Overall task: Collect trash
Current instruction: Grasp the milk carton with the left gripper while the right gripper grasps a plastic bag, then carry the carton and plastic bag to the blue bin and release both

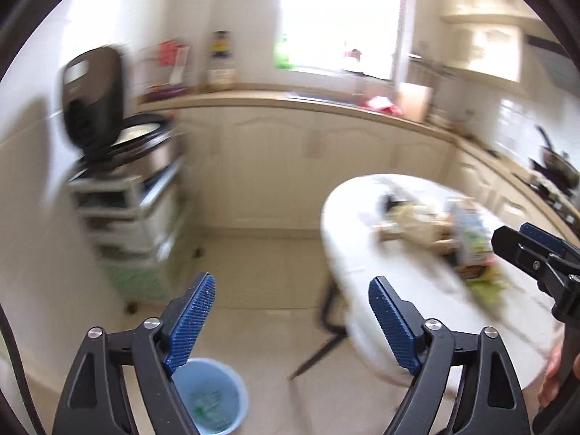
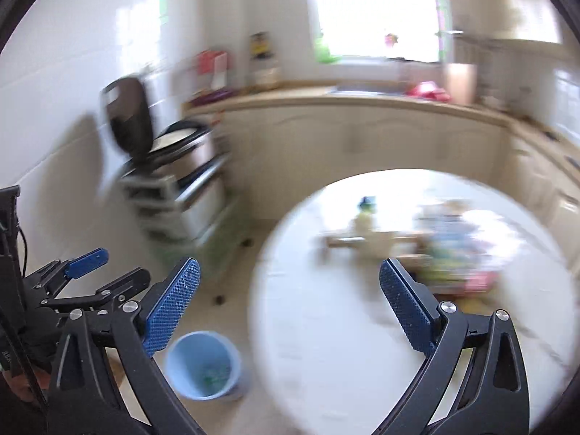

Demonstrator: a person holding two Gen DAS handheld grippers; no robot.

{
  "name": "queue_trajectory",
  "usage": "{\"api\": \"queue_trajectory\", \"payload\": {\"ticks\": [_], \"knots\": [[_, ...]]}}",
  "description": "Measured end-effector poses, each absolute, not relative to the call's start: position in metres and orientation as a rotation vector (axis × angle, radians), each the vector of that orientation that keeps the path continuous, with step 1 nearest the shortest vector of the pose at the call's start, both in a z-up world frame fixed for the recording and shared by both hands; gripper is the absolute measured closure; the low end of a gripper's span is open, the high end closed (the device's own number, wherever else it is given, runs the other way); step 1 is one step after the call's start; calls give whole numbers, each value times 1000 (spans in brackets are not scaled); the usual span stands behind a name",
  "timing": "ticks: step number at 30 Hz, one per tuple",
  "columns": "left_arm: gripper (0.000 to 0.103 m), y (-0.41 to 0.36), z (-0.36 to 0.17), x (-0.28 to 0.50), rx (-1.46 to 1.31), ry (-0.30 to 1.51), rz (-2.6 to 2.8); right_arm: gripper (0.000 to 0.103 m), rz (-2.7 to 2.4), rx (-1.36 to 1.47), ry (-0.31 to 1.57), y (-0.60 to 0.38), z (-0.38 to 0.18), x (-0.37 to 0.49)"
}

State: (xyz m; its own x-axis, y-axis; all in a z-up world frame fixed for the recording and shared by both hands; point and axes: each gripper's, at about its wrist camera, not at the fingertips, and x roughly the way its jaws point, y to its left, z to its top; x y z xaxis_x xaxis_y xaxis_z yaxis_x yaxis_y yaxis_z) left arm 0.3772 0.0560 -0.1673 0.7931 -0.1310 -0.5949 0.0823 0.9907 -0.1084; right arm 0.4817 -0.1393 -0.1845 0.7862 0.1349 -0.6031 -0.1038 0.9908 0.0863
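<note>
A pale blue trash bin stands on the floor, with green trash inside; it also shows in the right wrist view. A round white table holds a blurred pile of trash, also seen in the left wrist view. My left gripper is open and empty, above the floor between bin and table. My right gripper is open and empty, over the table's left edge. The right gripper shows in the left wrist view; the left gripper shows in the right wrist view.
A white shelf cart with an open black cooker stands by the left wall. Cream cabinets and a counter run along the back under a bright window. Black table legs reach the tiled floor. Both views are motion-blurred.
</note>
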Motion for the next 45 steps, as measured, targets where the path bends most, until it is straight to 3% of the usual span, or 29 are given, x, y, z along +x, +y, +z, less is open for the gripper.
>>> {"api": "queue_trajectory", "payload": {"ticks": [4,11,19,20,23,24,25,39,40,42,44,45], "knots": [[13,-25,-167,406,-22,657,-242,0,-10,78,653,-212,-178,477],[12,-141,-184,445,90,746,-344,0,-124,143,721,-318,-196,472],[13,-200,-206,496,146,825,-340,0,-120,189,786,-358,-230,481],[14,-198,-207,508,144,833,-339,0,-119,189,794,-360,-233,483],[36,-194,-215,550,94,883,-377,0,-101,203,808,-363,-240,489],[54,-195,-218,556,75,908,-418,0,-100,206,810,-364,-242,491],[57,-190,-222,575,64,925,-442,0,-100,208,811,-364,-244,493],[58,-86,-186,536,66,698,-367,1,-77,388,872,-374,-268,587],[58,-74,-187,533,66,697,-348,5,-73,411,892,-374,-274,597],[58,-57,-192,533,61,699,-325,28,-65,436,924,-374,-286,607],[58,-40,-194,528,53,704,-295,78,-57,427,934,-371,-293,611],[58,-32,-194,527,48,707,-283,81,-60,420,921,-370,-292,608]]}}
